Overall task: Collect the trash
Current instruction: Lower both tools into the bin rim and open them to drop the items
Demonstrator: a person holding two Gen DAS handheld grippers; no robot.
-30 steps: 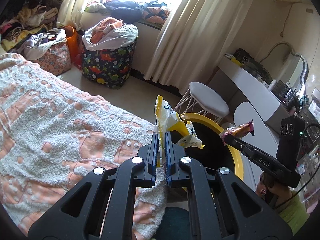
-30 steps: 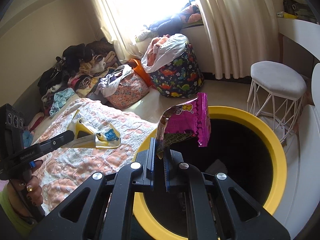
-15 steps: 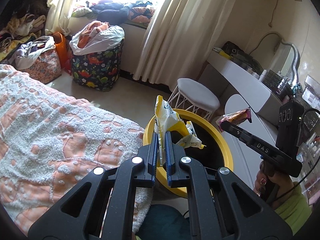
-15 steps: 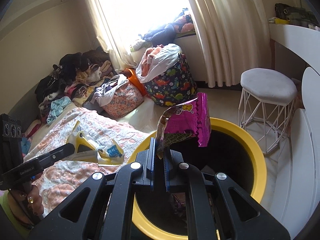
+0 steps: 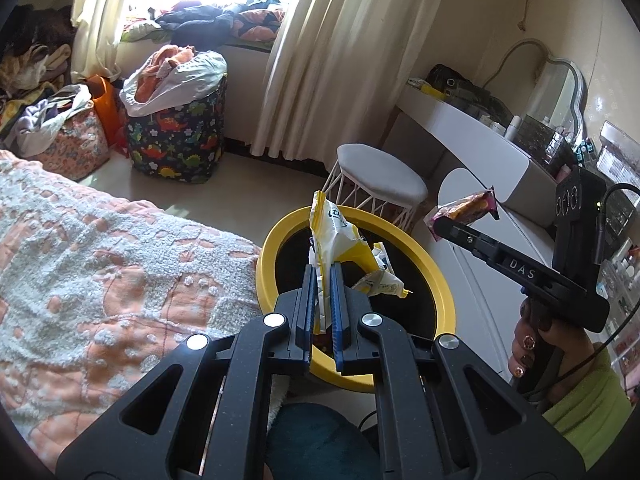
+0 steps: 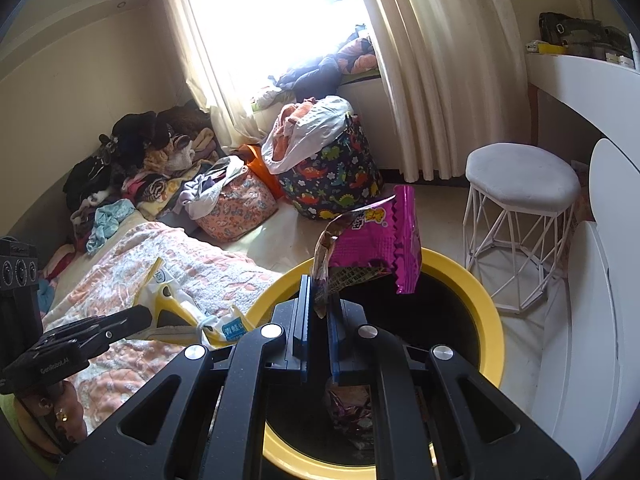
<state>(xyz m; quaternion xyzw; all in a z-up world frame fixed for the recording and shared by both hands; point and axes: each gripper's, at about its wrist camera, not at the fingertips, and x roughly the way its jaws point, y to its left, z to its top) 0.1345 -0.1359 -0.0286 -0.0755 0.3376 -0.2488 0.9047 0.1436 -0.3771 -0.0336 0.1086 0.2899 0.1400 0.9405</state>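
My left gripper [image 5: 323, 268] is shut on a yellow and white snack wrapper [image 5: 334, 236] and holds it above the near rim of a yellow bin with a black inside [image 5: 276, 236]. My right gripper [image 6: 319, 280] is shut on a magenta snack wrapper [image 6: 378, 238] and holds it above the bin [image 6: 490, 312]. Crumpled wrappers [image 6: 348, 412] lie at the bin's bottom. The right gripper [image 5: 434, 224] with its wrapper [image 5: 466, 206] shows at the right of the left wrist view. The left gripper [image 6: 150, 314] with the yellow wrapper [image 6: 180, 304] shows at the left of the right wrist view.
A bed with a pink and white blanket [image 5: 100, 260] lies left of the bin. A white stool [image 6: 520, 184] stands beyond it, a white dressing table [image 5: 472, 136] at the right. A dinosaur-print laundry basket [image 5: 176, 140] and clothes bags stand by the curtained window.
Both grippers have risen and drawn back from the bin, so it looks smaller and lower. Each still holds its wrapper.
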